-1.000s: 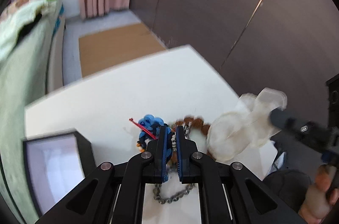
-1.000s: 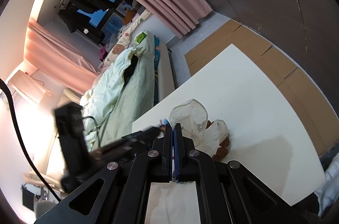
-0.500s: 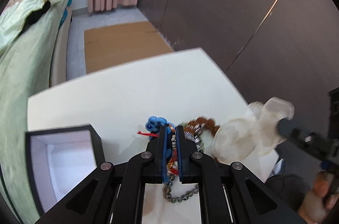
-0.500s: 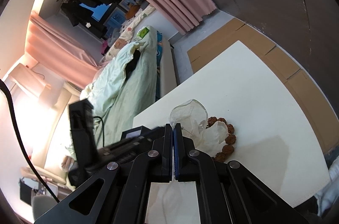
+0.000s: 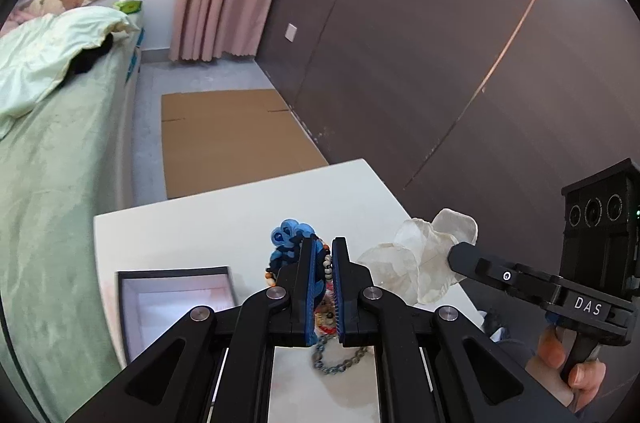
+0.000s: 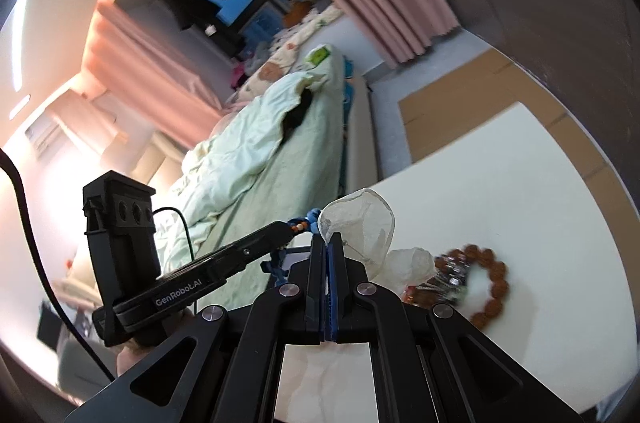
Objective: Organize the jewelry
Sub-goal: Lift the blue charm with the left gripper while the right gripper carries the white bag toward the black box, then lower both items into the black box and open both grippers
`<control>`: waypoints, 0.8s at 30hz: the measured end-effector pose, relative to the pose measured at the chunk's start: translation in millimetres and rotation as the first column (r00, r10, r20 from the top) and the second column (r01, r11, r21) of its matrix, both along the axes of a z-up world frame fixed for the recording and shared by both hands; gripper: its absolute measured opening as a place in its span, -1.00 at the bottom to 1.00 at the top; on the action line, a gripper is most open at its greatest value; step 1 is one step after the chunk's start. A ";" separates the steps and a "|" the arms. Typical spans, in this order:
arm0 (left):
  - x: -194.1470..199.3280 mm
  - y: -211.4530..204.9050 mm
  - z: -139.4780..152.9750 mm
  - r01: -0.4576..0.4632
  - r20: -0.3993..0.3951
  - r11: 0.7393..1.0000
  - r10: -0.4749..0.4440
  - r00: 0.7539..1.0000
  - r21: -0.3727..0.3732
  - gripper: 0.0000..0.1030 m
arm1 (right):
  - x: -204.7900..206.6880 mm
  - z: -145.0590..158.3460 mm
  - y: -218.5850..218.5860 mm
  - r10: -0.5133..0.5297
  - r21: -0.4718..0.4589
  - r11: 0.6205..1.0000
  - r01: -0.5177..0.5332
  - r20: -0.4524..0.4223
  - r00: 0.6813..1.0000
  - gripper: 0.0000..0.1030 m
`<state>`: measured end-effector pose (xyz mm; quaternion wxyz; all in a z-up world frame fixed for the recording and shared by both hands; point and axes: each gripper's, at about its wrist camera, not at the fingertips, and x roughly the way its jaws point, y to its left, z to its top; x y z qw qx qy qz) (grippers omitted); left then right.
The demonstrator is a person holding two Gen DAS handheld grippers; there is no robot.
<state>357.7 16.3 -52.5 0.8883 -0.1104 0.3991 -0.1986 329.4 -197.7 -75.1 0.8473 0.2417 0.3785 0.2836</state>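
My left gripper [image 5: 323, 243] is shut on a bunch of jewelry [image 5: 294, 243]: a blue knotted ornament, bead strings and a metal chain [image 5: 340, 359] that hangs below the fingers, lifted above the white table [image 5: 200, 235]. My right gripper [image 6: 329, 239] is shut on a sheer white pouch [image 6: 360, 223], which also shows in the left wrist view [image 5: 416, 263]. A brown bead bracelet [image 6: 488, 279] lies on the table at the right. An open black box with a white lining [image 5: 176, 299] sits at the left.
A bed with a green cover [image 5: 52, 151] stands along the table's left side. Flat cardboard [image 5: 228, 135] lies on the floor beyond the table. A dark wall [image 5: 440, 63] runs on the right.
My left gripper has lifted the jewelry bunch higher off the table. The brown bracelet has come out of the bunch and now lies on the table. The pouch stays pinched.
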 end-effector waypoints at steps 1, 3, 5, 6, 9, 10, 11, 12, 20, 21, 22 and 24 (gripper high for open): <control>-1.0 4.9 1.6 -0.009 0.001 1.000 0.009 1.000 -0.001 -0.85 | 0.7 2.4 6.1 0.013 -0.009 1.000 -0.013 0.005 1.000 -0.95; -3.3 16.7 2.7 -0.028 -0.001 1.000 0.028 1.000 -0.008 -0.85 | 4.0 7.2 18.3 0.039 -0.021 0.999 -0.039 0.010 0.999 -0.95; -7.2 28.9 3.1 -0.051 -0.004 0.999 0.051 0.999 -0.015 -0.85 | 6.9 11.4 31.5 0.063 -0.036 0.997 -0.062 0.019 0.998 -0.95; -8.9 34.6 3.3 -0.060 -0.005 0.998 0.060 0.998 -0.016 -0.85 | 8.6 12.8 39.0 0.076 -0.045 0.996 -0.075 0.023 0.997 -0.95; -16.5 50.6 0.7 -0.088 -0.026 0.996 0.087 0.996 -0.020 -0.85 | 13.5 12.3 55.9 0.104 -0.061 0.993 -0.103 0.018 0.994 -0.95; -17.0 55.1 -1.3 -0.098 -0.040 0.995 0.098 0.994 -0.014 -0.84 | 14.1 11.7 59.4 0.110 -0.061 0.992 -0.109 0.015 0.994 -0.95; -17.0 59.9 -3.6 -0.114 -0.053 0.994 0.113 0.992 0.000 -0.84 | 15.6 10.4 63.7 0.117 -0.060 0.991 -0.116 0.011 0.993 -0.95; -17.2 64.4 -4.9 -0.122 -0.062 0.992 0.123 0.990 0.008 -0.84 | 16.2 9.7 68.2 0.124 -0.060 0.991 -0.123 0.008 0.992 -0.95; -28.9 108.9 -4.5 -0.231 -0.083 0.972 0.226 0.970 -0.048 0.78 | 19.6 3.7 102.7 0.182 -0.046 0.982 -0.183 -0.015 0.983 -0.95; -30.9 113.3 -1.8 -0.242 -0.078 0.968 0.237 0.968 -0.061 0.78 | 19.5 2.2 106.4 0.188 -0.042 0.981 -0.189 -0.021 0.982 -0.95; -32.6 117.8 0.5 -0.252 -0.079 0.965 0.246 0.966 -0.070 0.78 | 20.4 0.9 110.4 0.193 -0.040 0.980 -0.194 -0.026 0.981 -0.95; -36.1 125.8 4.3 -0.275 -0.066 0.959 0.271 0.960 -0.067 0.78 | 20.7 -2.8 119.0 0.209 -0.030 0.977 -0.210 -0.037 0.977 -0.95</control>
